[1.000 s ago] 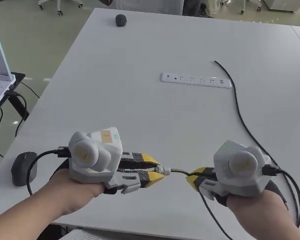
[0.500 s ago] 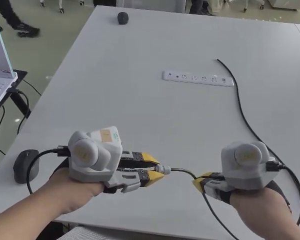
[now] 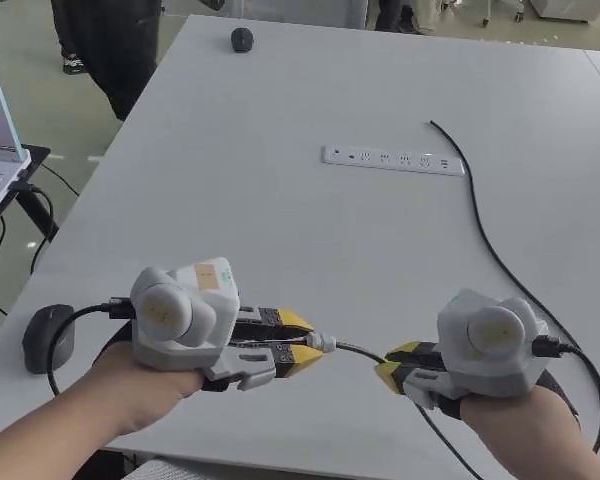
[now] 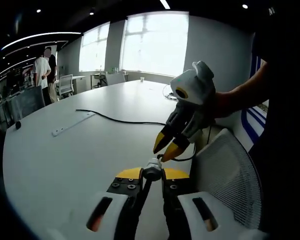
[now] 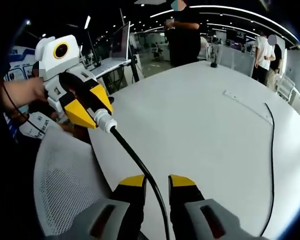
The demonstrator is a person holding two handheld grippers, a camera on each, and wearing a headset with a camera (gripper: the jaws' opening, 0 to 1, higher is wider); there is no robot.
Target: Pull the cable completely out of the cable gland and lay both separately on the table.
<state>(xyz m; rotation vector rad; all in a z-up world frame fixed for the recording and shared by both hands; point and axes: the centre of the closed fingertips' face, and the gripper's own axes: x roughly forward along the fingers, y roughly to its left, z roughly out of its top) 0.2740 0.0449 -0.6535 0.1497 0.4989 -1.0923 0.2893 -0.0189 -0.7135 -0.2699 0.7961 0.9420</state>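
Above the table's (image 3: 280, 230) near edge, your left gripper (image 3: 305, 345) clamps the cable gland (image 3: 321, 342). Your right gripper's (image 3: 392, 366) jaws stand apart around the cable (image 3: 356, 350), not pinching it.

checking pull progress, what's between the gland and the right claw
A stretch of black cable, running from the cable gland in the left claw to the right claw; seen in the head and right gripper views.

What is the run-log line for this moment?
left gripper: shut on cable gland | right gripper: cable between jaws, grip unclear | cable: enters gland, not out | neither laid on table
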